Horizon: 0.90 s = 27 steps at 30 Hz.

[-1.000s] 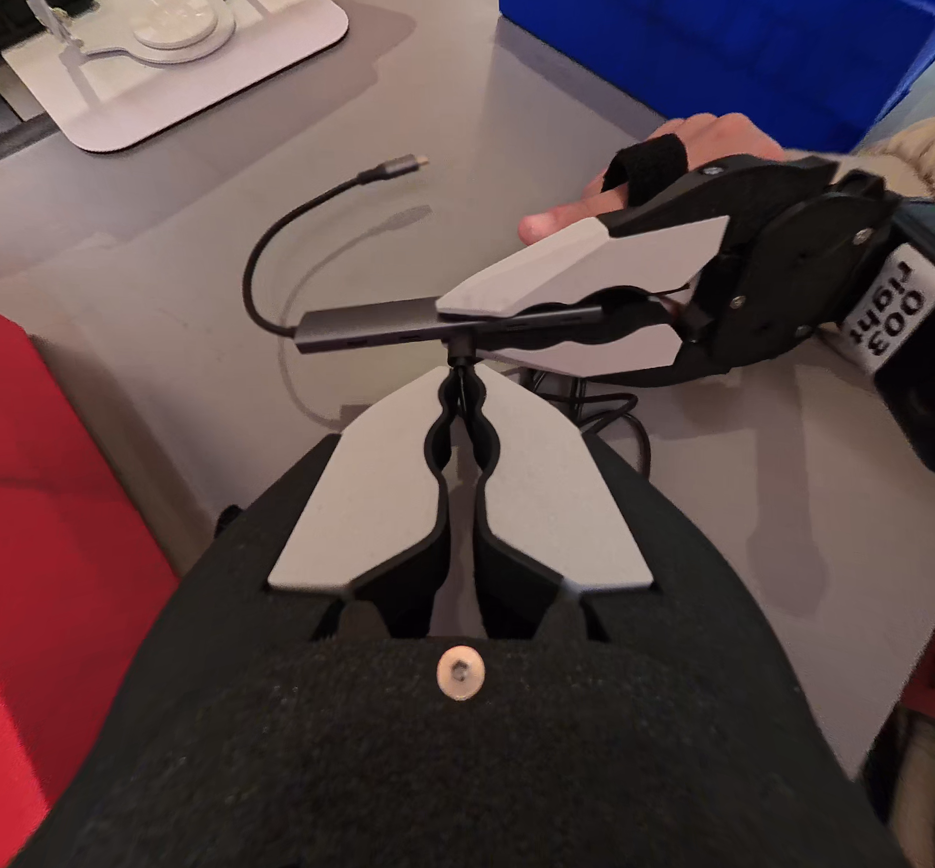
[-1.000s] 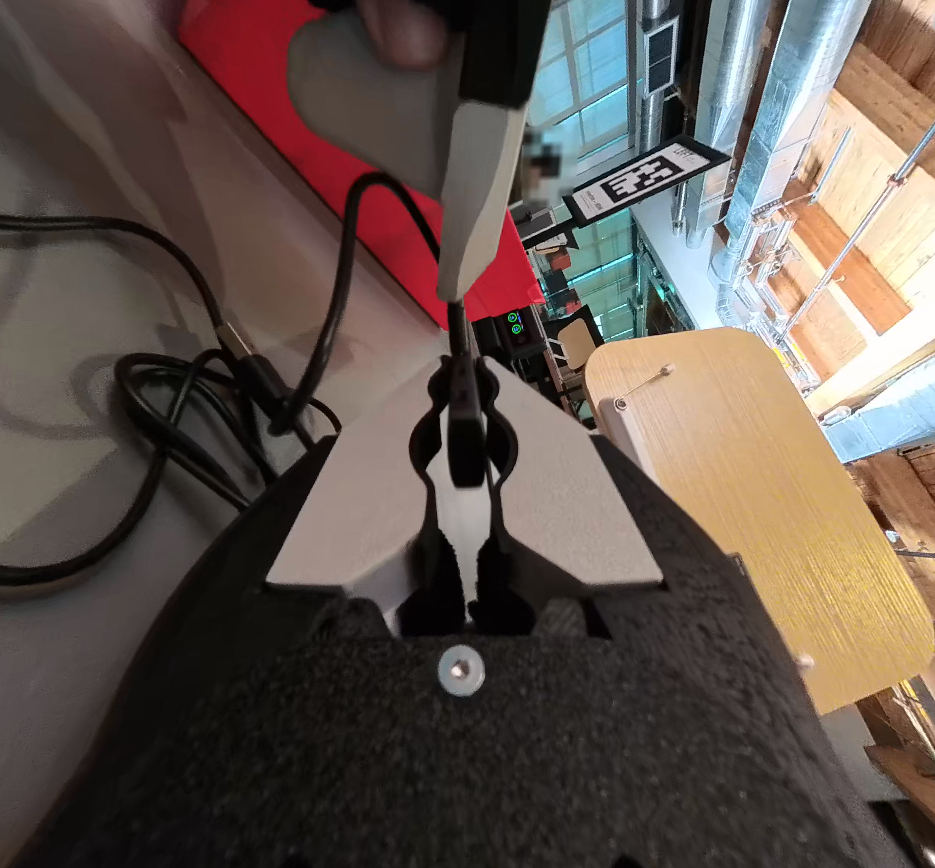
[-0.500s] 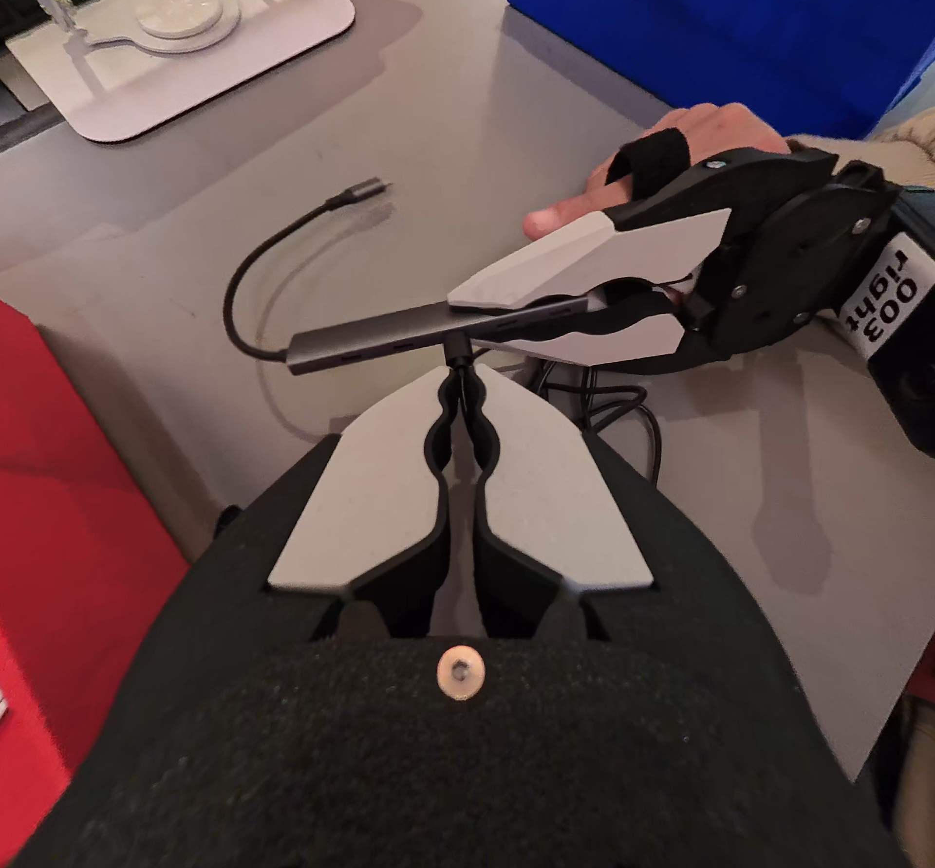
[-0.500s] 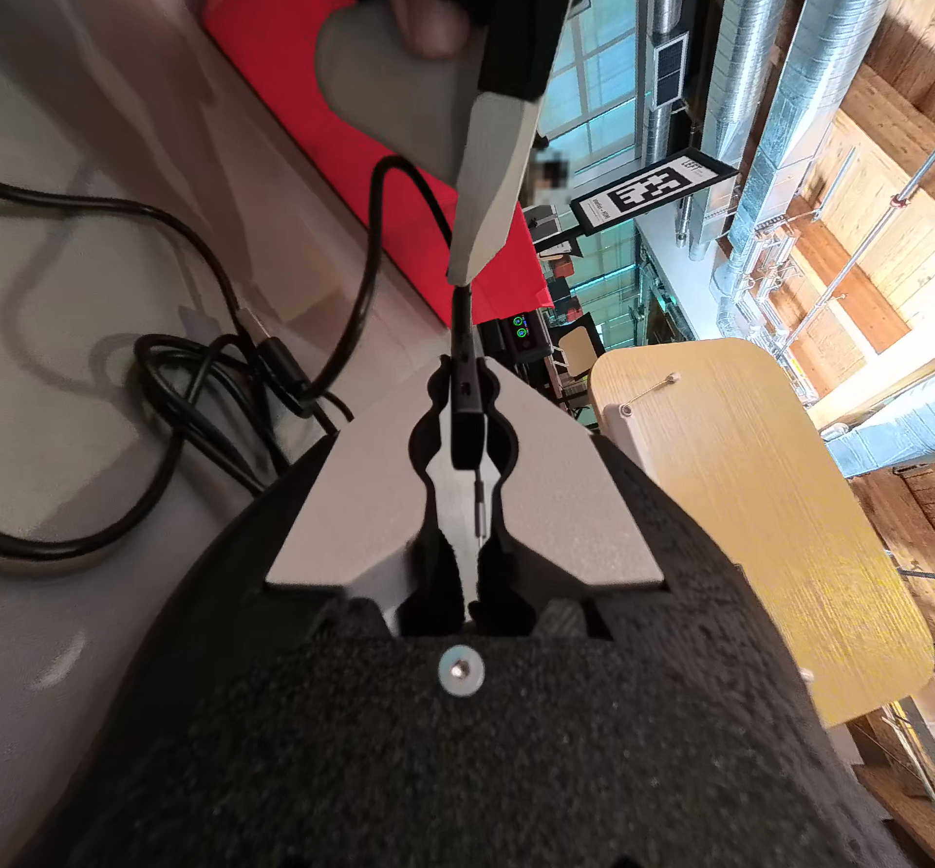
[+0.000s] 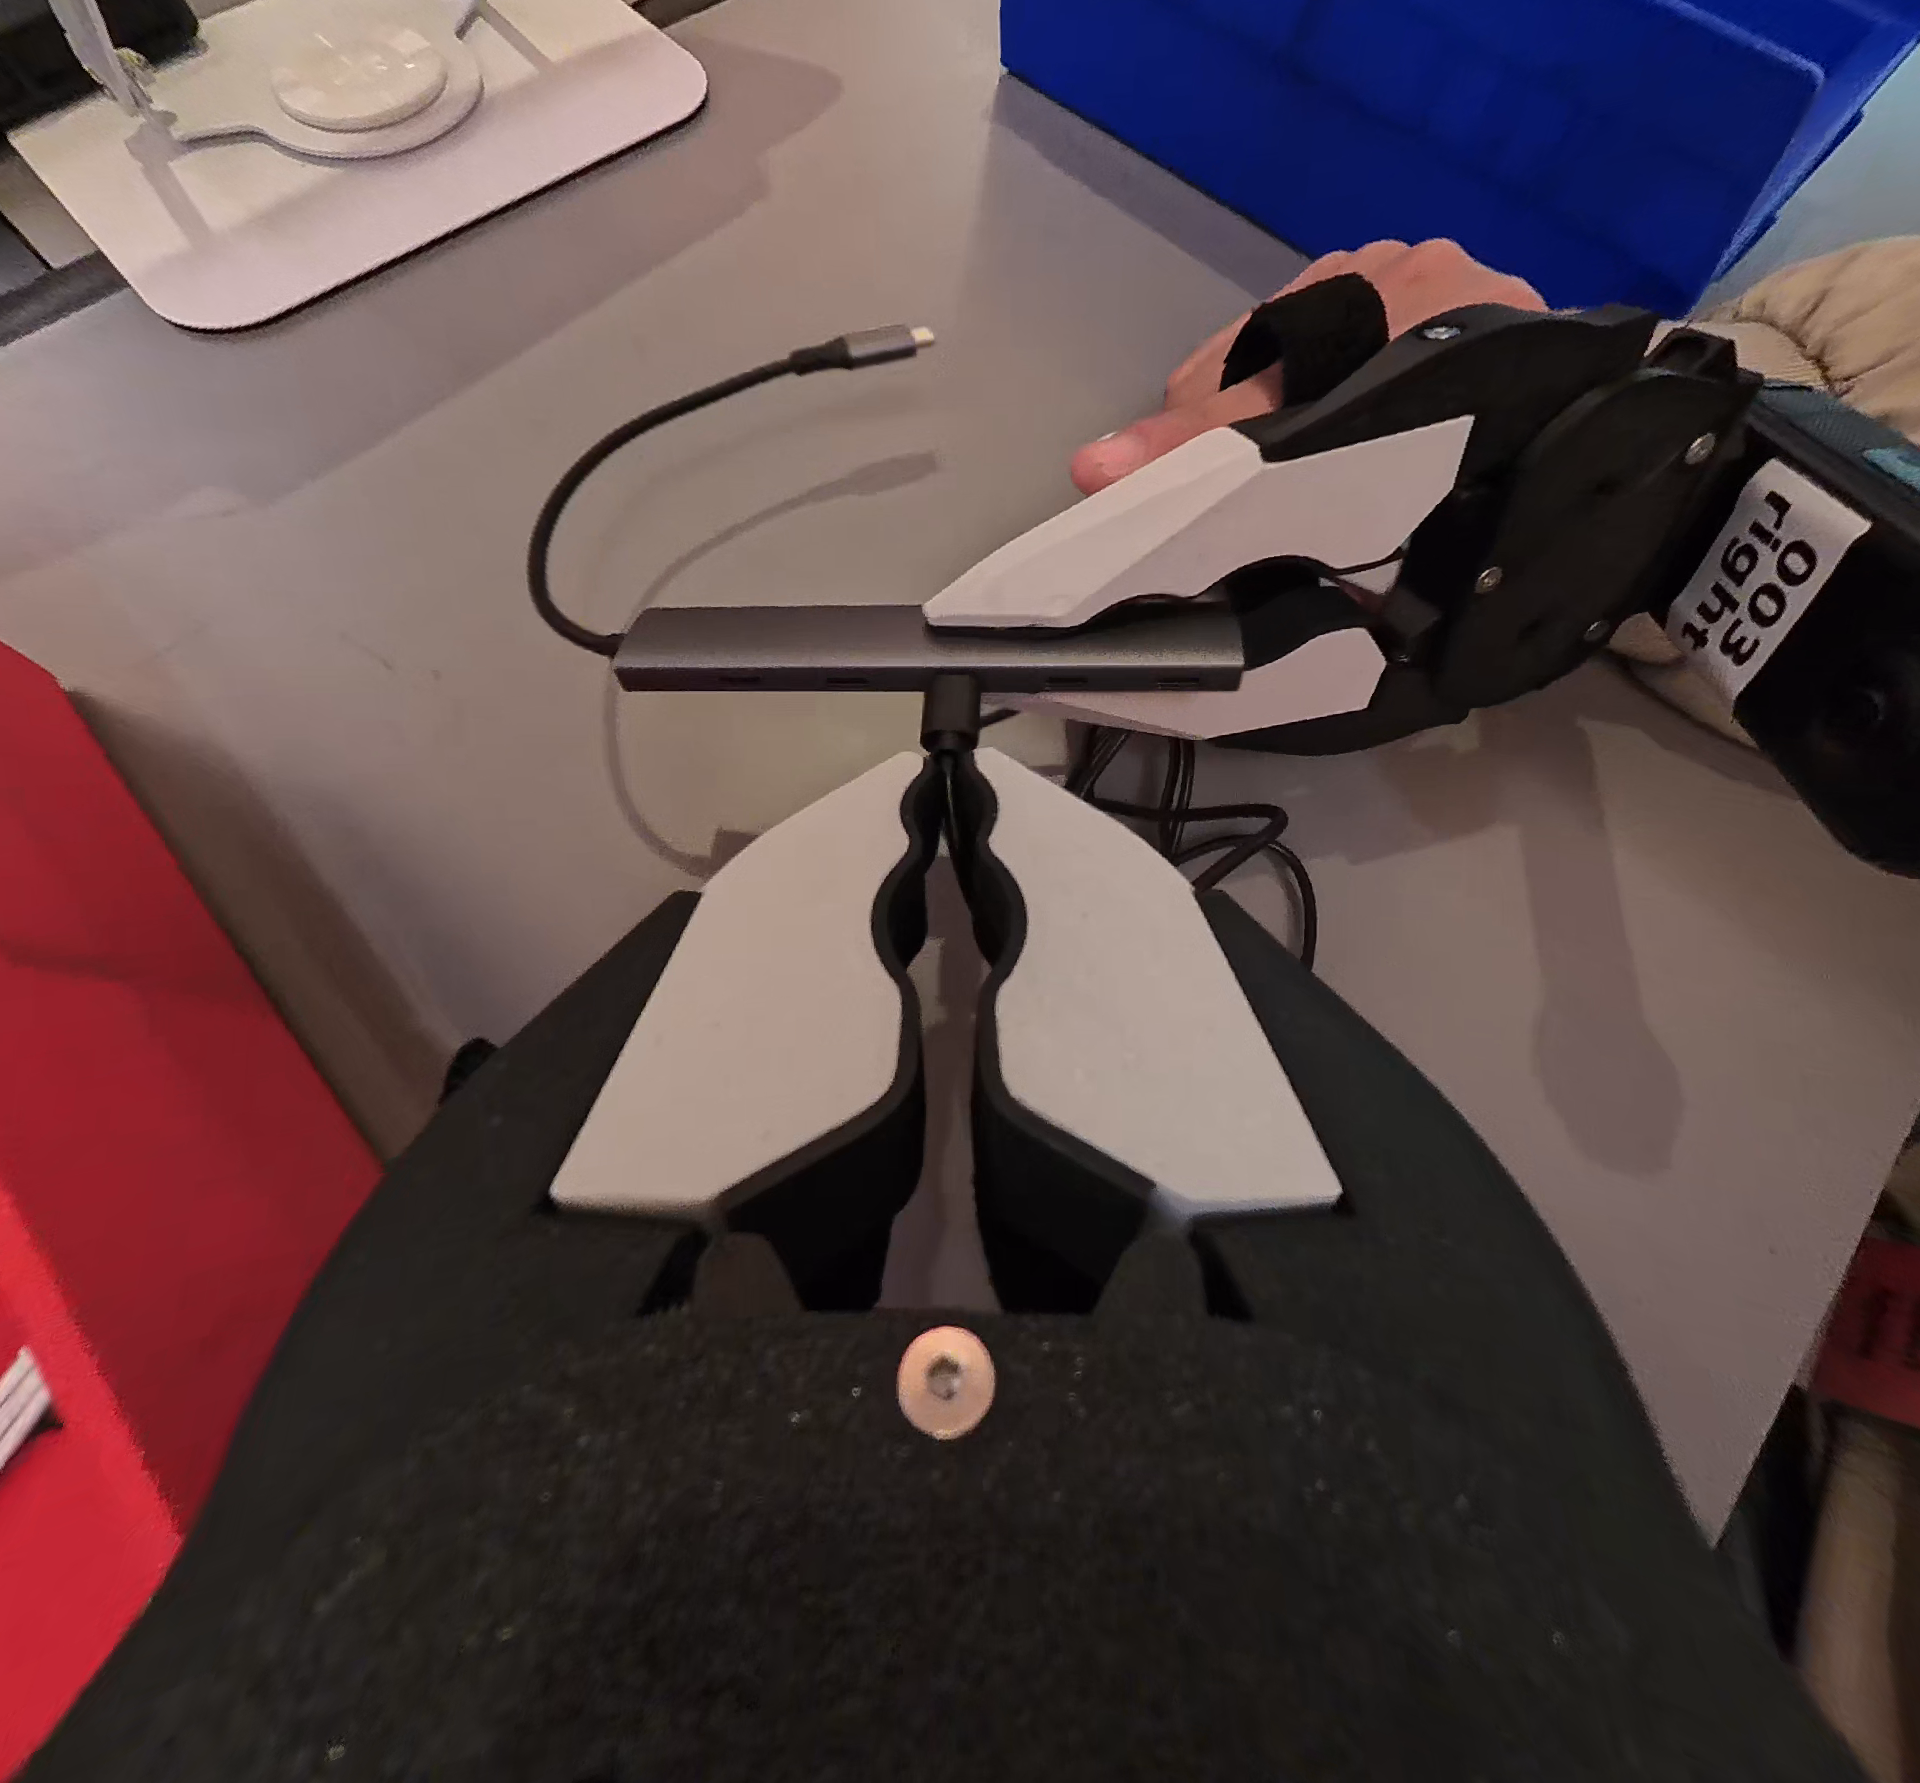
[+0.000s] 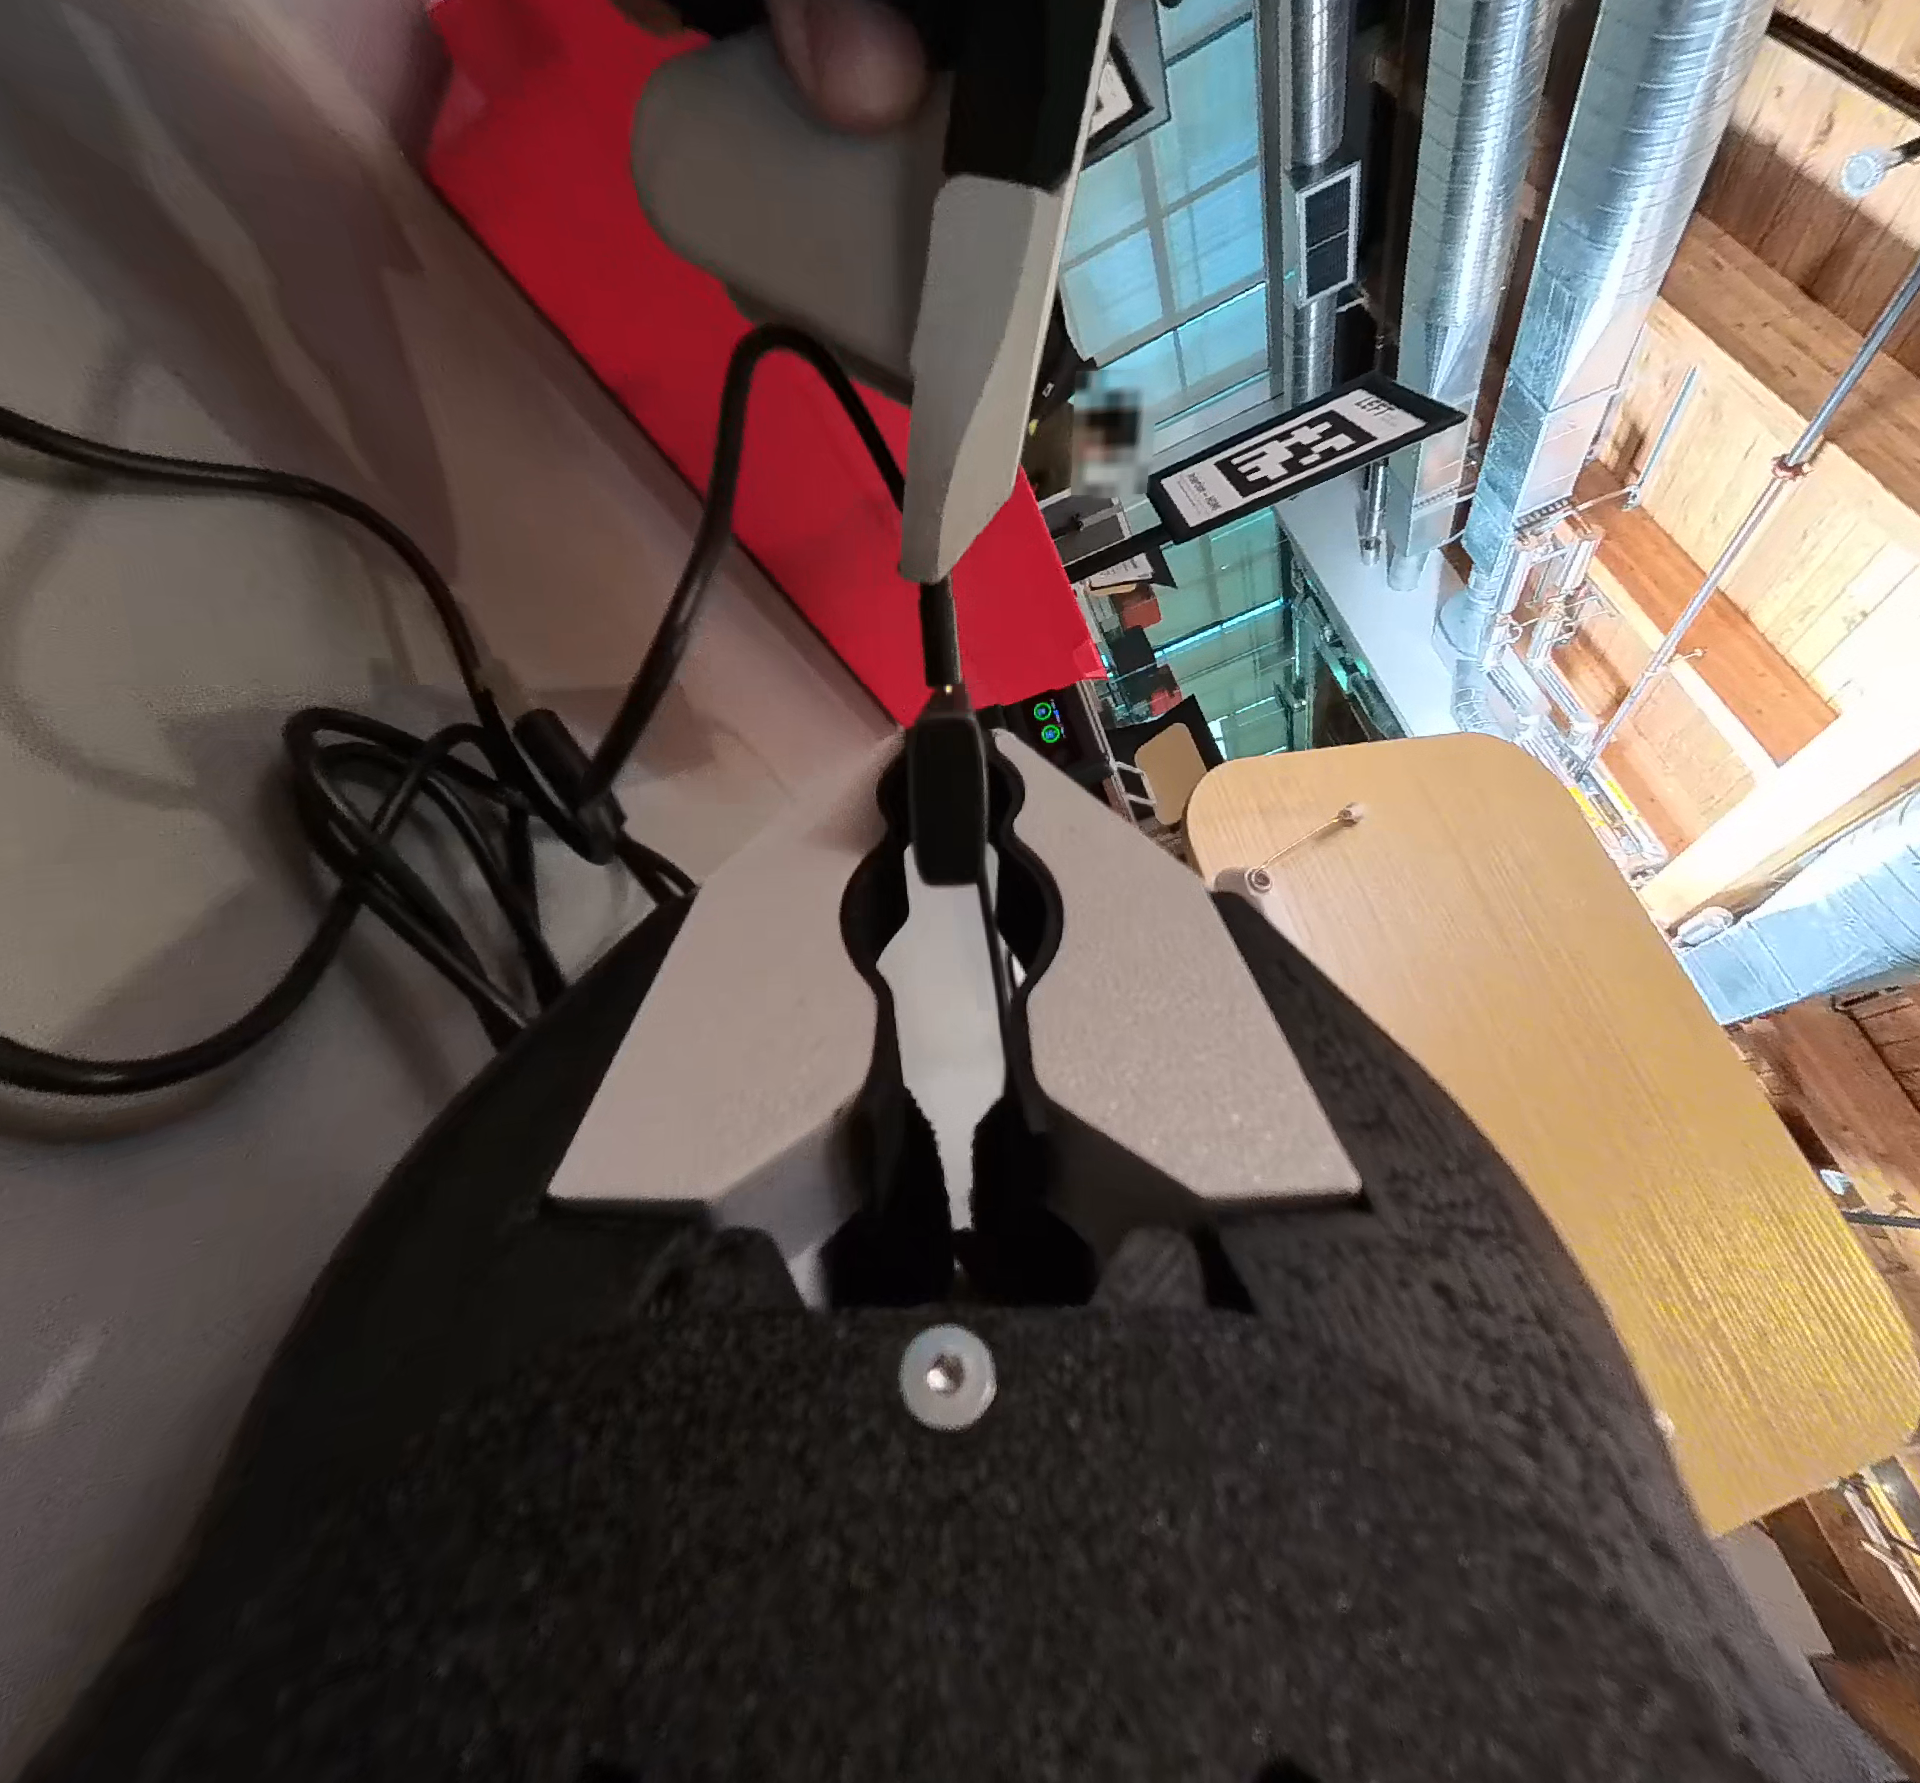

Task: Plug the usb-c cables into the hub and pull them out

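Observation:
A slim grey hub (image 5: 790,642) hangs level above the grey table, its short pigtail cable (image 5: 862,346) curling back. My right gripper (image 5: 997,663) comes in from the right and is shut on the hub's right half. A black usb-c plug (image 5: 951,707) sits in a port on the hub's near side. My left gripper (image 5: 948,769) is shut on the black cable just behind that plug. In the right wrist view the right gripper (image 6: 945,757) clamps the hub (image 6: 945,824) seen end-on. The left gripper (image 6: 935,559) reaches down from above, with the cable (image 6: 940,632) between them.
A blue bin (image 5: 1455,50) stands at the back right and a red bin (image 5: 125,954) at the left. A white stand base (image 5: 353,112) sits at the back left. Loose black cables (image 6: 416,829) lie coiled on the table under the hub. The table edge (image 5: 1787,1318) runs at the right.
The hub has swung from tilted to level and its pigtail plug has lifted off the table. Both grippers keep their hold, and the plug stays at the hub.

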{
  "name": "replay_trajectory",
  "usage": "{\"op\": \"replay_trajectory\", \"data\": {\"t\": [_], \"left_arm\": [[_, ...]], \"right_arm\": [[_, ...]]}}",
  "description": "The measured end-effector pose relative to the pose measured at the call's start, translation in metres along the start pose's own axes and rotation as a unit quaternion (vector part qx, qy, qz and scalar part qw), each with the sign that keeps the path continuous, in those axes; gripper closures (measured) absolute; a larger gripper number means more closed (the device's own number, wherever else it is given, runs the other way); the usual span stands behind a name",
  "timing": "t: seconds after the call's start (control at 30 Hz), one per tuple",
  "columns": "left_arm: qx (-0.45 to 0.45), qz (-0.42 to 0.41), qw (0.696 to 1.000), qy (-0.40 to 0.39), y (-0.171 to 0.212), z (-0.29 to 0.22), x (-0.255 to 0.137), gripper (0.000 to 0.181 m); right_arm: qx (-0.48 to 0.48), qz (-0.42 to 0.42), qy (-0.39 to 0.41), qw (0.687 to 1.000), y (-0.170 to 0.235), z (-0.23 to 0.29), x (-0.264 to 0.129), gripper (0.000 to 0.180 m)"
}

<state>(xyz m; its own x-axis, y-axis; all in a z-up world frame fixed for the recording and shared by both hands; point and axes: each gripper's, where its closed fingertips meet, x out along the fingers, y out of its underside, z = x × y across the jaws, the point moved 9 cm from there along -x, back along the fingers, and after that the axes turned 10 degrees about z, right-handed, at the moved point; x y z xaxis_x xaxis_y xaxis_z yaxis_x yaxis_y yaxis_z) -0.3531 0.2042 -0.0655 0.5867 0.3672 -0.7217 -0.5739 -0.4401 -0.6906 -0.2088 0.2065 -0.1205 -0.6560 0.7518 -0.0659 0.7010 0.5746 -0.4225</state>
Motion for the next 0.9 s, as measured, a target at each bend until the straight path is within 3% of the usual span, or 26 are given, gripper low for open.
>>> {"op": "replay_trajectory", "data": {"t": [0.03, 0.27, 0.37, 0.5, 0.6, 0.7, 0.77, 0.9], "left_arm": [[0.0, -0.002, 1.0, -0.004, 0.0, -0.001, 0.001, 0.179], [-0.039, -0.037, 0.999, 0.009, -0.002, -0.008, -0.006, 0.174], [-0.061, -0.074, 0.995, -0.011, 0.014, -0.018, -0.04, 0.164], [-0.118, -0.138, 0.974, -0.136, 0.08, -0.014, -0.102, 0.153], [-0.201, -0.154, 0.948, -0.195, 0.14, -0.003, -0.121, 0.152], [-0.252, -0.15, 0.943, -0.155, 0.154, 0.01, -0.131, 0.151], [-0.215, -0.126, 0.957, -0.146, 0.146, 0.022, -0.137, 0.148], [-0.154, 0.0, 0.973, -0.173, 0.121, 0.061, -0.143, 0.147]], "right_arm": [[-0.003, 0.002, 0.003, 1.0, 0.0, 0.0, 0.0, 0.17], [-0.001, -0.006, 0.02, 1.0, 0.0, -0.004, -0.001, 0.17], [-0.005, -0.012, 0.027, 1.0, 0.0, -0.005, -0.004, 0.17], [0.018, -0.018, 0.041, 0.999, -0.001, -0.009, -0.004, 0.17], [0.018, -0.016, 0.036, 0.999, -0.001, -0.008, -0.001, 0.17], [0.009, -0.018, 0.036, 0.999, -0.004, -0.005, 0.001, 0.17], [0.006, -0.017, 0.032, 0.999, -0.004, -0.004, 0.002, 0.17], [0.022, -0.015, 0.03, 0.999, -0.003, -0.006, 0.002, 0.17]]}}
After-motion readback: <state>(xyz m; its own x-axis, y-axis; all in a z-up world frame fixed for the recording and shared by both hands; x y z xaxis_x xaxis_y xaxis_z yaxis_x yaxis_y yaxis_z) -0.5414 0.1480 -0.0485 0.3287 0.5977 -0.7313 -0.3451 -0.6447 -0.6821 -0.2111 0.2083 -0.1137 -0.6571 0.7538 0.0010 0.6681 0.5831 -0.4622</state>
